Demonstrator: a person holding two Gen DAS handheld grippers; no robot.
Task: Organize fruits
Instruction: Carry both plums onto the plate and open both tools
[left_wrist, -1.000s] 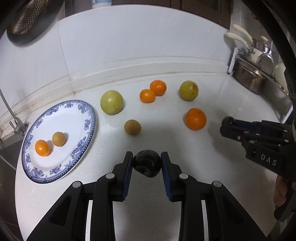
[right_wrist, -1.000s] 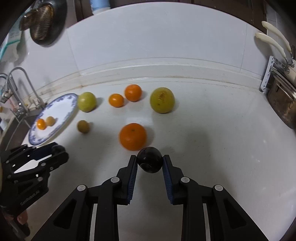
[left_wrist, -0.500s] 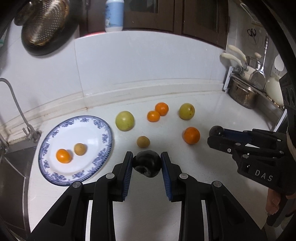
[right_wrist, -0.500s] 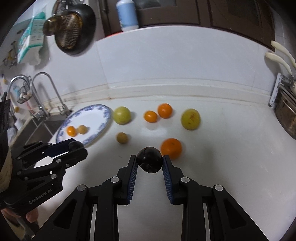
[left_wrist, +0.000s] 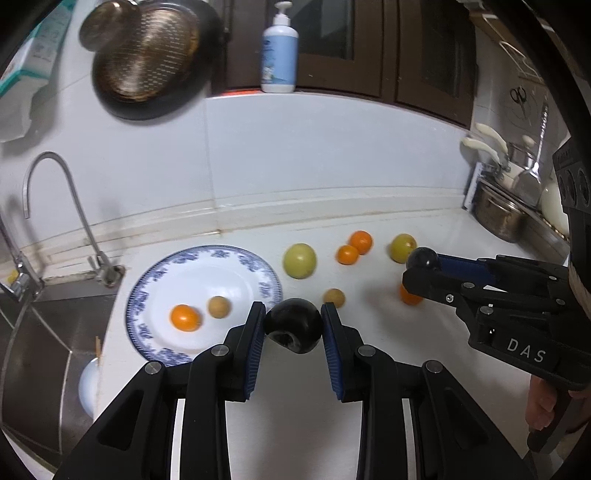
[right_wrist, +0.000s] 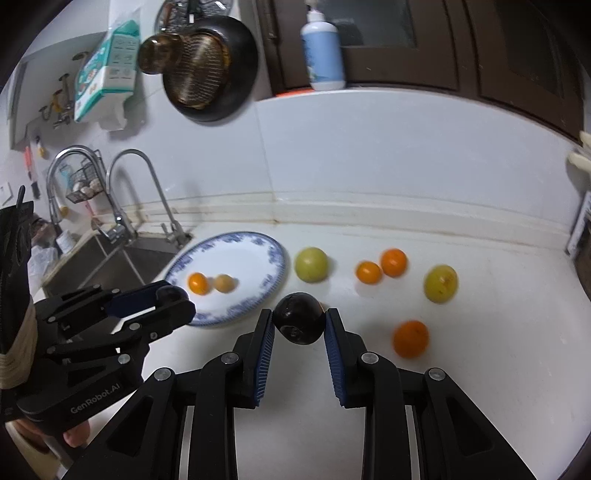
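From my left wrist camera, the left gripper (left_wrist: 293, 325) is pinching a dark plum (left_wrist: 293, 325) between its blue pads, held above the white counter (left_wrist: 295, 424) just right of the blue-rimmed plate (left_wrist: 266, 266), which carries a small orange fruit (left_wrist: 185, 317) and a brown one (left_wrist: 218, 306). The plum looks smooth and glossy, so I judge it slippery and easily bruised; the pads take it across its widest part, which seems the right hold. It is nearly round, with no real long axis, and its dimple faces down toward me. The right gripper (left_wrist: 423, 264) comes in from the right, clamped on a second dark plum (left_wrist: 423, 258). From the right wrist camera, that second plum sits squeezed at its middle, dimple also low and toward the lens, in the air near the plate's right edge. Loose on the counter are two green fruits (right_wrist: 311, 264), two small oranges (right_wrist: 393, 262) and a larger orange (right_wrist: 410, 339). Blur softens the far fruits, so I cannot name them surely.
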